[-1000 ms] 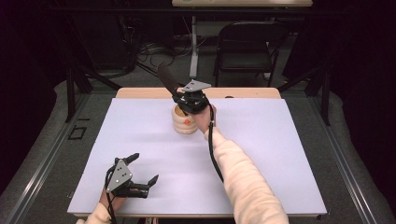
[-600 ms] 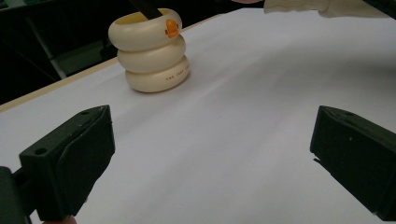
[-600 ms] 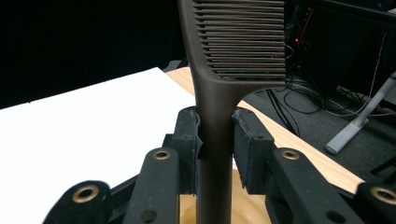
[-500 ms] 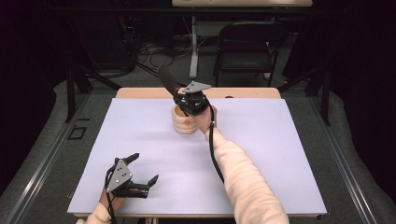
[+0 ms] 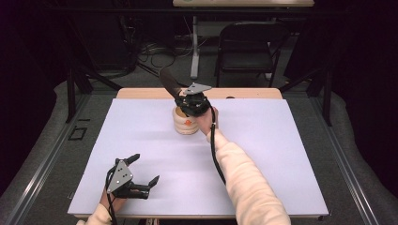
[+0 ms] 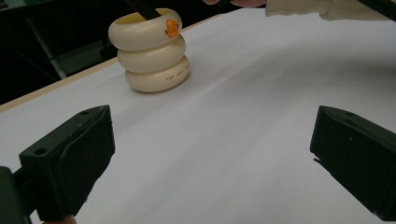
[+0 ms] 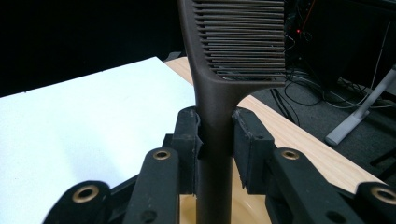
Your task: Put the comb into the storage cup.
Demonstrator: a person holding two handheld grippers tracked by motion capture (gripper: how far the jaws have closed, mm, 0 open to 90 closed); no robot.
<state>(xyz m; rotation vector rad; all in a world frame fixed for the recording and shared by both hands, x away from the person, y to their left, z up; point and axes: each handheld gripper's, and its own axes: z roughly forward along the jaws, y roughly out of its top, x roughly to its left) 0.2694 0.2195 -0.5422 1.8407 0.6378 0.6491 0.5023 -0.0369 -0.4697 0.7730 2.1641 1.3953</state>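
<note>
Your sleeves (image 5: 253,187) are cream ribbed knit; each gripper is black with brass rivets, grey three-cornered plate (image 5: 118,175), black cable (image 5: 215,150).

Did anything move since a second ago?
Nothing visibly changed. The right tongs stay clamped on the brown comb, its handle down in the cream ringed holder. The left tongs stay open near the table's front edge.

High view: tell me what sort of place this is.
Probably a lab or studio set up for recording: a wooden table under a white sheet, loose cables on the grey floor, a black folding chair, dark surroundings.
</note>
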